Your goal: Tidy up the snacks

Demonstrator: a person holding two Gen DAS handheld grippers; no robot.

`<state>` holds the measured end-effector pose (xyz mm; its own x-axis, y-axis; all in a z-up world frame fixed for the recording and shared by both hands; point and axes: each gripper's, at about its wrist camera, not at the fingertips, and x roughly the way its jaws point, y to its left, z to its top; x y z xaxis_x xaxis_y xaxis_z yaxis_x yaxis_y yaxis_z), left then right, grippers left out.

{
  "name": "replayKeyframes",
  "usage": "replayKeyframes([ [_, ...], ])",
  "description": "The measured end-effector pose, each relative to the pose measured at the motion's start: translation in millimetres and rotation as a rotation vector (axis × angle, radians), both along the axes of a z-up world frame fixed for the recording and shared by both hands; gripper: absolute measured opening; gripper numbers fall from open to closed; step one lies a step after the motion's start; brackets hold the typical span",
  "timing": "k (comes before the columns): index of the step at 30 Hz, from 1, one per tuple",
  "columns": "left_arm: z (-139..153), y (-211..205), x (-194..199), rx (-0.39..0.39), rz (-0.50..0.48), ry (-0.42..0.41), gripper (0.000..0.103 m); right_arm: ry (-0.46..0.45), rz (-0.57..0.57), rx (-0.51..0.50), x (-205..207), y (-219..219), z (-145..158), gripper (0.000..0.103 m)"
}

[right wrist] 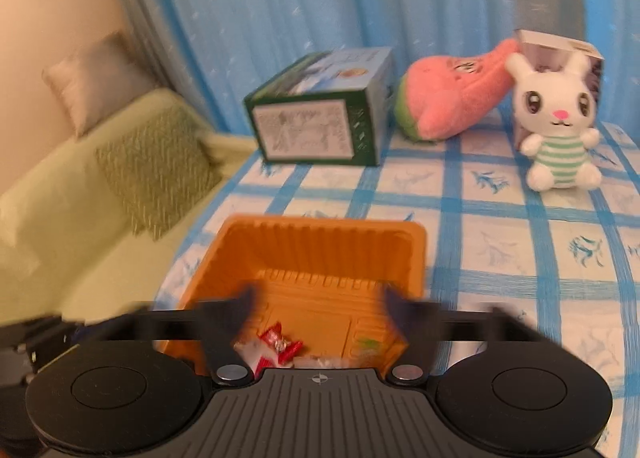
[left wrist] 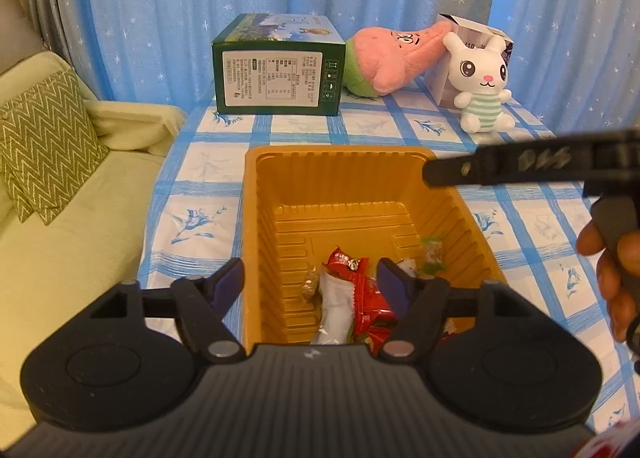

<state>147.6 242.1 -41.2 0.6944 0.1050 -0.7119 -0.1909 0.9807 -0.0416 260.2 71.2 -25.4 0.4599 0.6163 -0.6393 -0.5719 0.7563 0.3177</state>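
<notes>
Snacks (left wrist: 352,298) in crinkly red, white and green wrappers lie heaped at the near end of a ribbed orange plastic tray (left wrist: 276,193) on a blue-checked tablecloth (left wrist: 200,161); their print is too small to read. Left gripper (left wrist: 310,278) stands wide apart over them, gripping nothing. Right gripper (right wrist: 316,306), blurred, is also spread wide and empty above the tray. Behind sit a green cardboard box (left wrist: 280,73) with an unreadable white label, a pink plush (left wrist: 384,57) and a white bunny plush (left wrist: 482,85).
</notes>
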Motion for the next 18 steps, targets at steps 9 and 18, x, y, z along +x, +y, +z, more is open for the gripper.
replayKeyframes([
  [9, 5, -10, -14, 0.016, 0.002, -0.011, 0.095, 0.050, -0.054, -0.024, -12, -30, -5, 0.080],
  [18, 23, -25, -46, 0.026, 0.049, -0.043, 0.103, 0.064, -0.080, -0.037, -52, -63, 6, 0.080],
])
